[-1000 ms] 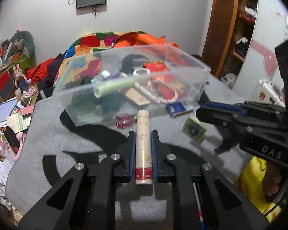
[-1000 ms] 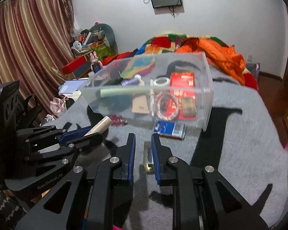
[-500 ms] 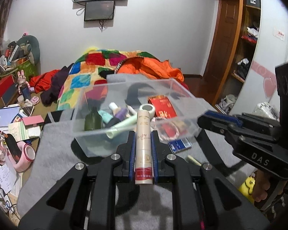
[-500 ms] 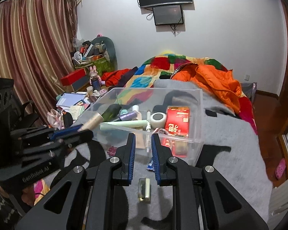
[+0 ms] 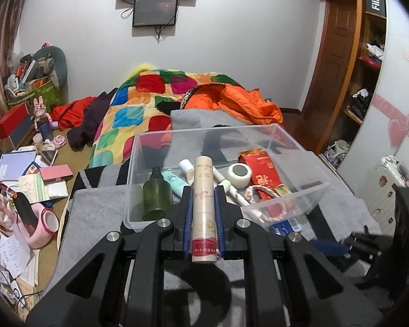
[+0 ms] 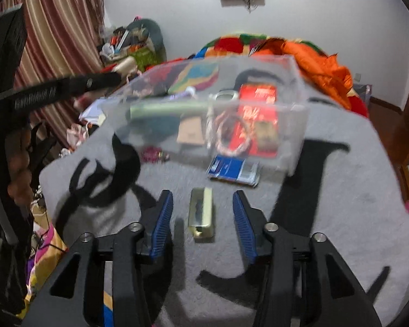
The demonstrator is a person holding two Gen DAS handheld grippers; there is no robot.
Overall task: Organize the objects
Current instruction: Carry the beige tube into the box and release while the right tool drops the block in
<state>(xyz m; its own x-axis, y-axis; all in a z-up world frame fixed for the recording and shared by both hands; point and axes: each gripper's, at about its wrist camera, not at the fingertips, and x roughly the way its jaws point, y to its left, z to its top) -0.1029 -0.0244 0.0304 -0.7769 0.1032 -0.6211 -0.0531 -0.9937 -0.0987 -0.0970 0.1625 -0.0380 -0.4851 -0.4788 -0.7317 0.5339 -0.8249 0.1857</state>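
Note:
My left gripper (image 5: 204,190) is shut on a beige tube with a red band (image 5: 203,209), held above the near wall of a clear plastic box (image 5: 300,199). Inside the box lie a green bottle (image 5: 156,194), a roll of white tape (image 5: 239,173), a red packet (image 5: 261,167) and other small items. In the right wrist view, my right gripper (image 6: 203,199) has its jaws opening, with a small gold tin (image 6: 201,214) lying on the grey blanket (image 6: 340,204) between them, untouched. The left gripper (image 6: 68,88) shows at upper left of that blurred view.
A blue card packet (image 6: 233,170) and a small pink trinket (image 6: 155,154) lie on the blanket in front of the box (image 6: 291,114). Bedding in orange and patchwork colours (image 5: 177,95) lies behind it. Books and clutter (image 5: 27,179) cover the floor at left.
The left gripper rose with the tube and came over the box's near edge. The right gripper dropped toward the gold tin and its jaws spread apart around it.

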